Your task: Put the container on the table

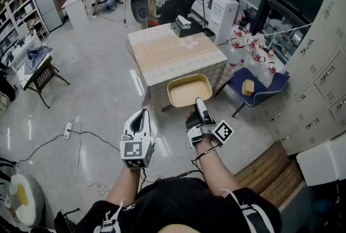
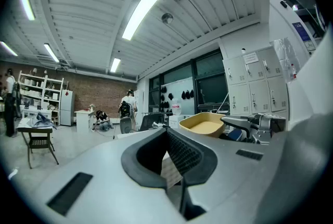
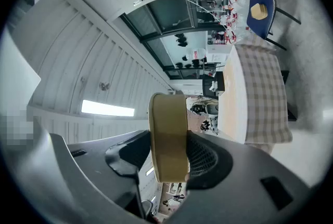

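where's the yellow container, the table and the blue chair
yellow container (image 1: 188, 91), head view, on its bare inner floor.
table (image 1: 172, 54), head view, on the bare middle of its top.
blue chair (image 1: 264, 94), head view, on a bare part of its seat.

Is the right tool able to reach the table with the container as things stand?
Probably yes: the right tool, shut on the container, faces the bare near end of the table; nothing stands between.
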The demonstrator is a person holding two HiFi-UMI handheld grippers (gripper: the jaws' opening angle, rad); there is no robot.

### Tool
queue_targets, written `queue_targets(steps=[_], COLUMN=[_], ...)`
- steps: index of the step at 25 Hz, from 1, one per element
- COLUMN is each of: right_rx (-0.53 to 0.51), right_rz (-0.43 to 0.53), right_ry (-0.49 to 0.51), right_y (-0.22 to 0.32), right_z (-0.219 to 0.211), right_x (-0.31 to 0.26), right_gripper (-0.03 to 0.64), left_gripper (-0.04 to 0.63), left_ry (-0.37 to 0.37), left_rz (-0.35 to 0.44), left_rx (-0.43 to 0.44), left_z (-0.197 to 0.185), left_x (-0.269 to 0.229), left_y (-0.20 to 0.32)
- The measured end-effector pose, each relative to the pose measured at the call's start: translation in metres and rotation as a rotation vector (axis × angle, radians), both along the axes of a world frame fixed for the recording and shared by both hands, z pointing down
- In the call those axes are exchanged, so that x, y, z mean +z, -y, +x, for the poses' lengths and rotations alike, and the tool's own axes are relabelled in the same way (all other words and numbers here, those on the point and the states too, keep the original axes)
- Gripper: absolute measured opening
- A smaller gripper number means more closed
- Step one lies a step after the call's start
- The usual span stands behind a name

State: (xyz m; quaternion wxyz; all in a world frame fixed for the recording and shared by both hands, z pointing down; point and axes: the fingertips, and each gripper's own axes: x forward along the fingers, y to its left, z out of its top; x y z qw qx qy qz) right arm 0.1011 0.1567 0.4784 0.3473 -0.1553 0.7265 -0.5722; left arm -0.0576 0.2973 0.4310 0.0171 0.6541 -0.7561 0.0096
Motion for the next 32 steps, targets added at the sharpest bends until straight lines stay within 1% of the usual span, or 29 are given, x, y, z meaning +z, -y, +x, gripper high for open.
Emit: queue_targets(steps=[3,7,8,11,15,20,22,25,27,29,32], right_rx=[0.002,0.005,0.007,0.026,0.051,0.078,0.084,0.090,0.099,0.109,0.115], right_rz=[0.014,0.021,0.026,0.036,0.033,0.033,0.040,0.040,0.036,0.037,0.035], right_ry=[-0.008,-0.007,-0.012,-0.028,0.006,0.014,0.004,-0.008,-0.006,0.006,0.012], right_y=[-0.003,-0.013,-0.014,-0.017,-0.028,-0.041,-0.046,-0.050,-0.047,-0.037,-0.012], right_z=[-0.002,-0.015,-0.017,-0.024,-0.035,-0.054,-0.060,-0.071,-0.078,-0.082,-0.087], right_x=[-0.003,-0.006,-0.006,-0.005,-0.007,-0.005,-0.001,0.004,0.002,-0.001,0.005], right_gripper=[0.229,0.229,0.229,0.230,0.233,0.233,0.233,0.233,0.233,0.233,0.233], left_gripper=[0.013,0.014,0.013,0.014,0.014,0.014,0.014,0.013,0.013,0.013,0.014], left_ry=[-0.002,0.038,0.039,0.021,0.010,0.000,-0.016,-0.031,-0.022,-0.021,-0.011], left_rz=[0.016,0.021,0.024,0.030,0.036,-0.001,-0.013,-0.002,0.008,-0.015,-0.021], left_rx=[0.004,0.016,0.022,0.040,0.064,0.108,0.128,0.134,0.132,0.151,0.167], left_z=[-0.003,-0.012,-0.013,-0.021,-0.038,-0.061,-0.067,-0.082,-0.092,-0.095,-0.098], left_x=[-0.005,-0.009,-0.009,-0.009,-0.008,-0.001,0.001,0.007,0.011,0.011,0.013], left_y=[-0.001,-0.007,-0.009,-0.011,-0.018,-0.027,-0.029,-0.030,-0.025,-0.016,0.007])
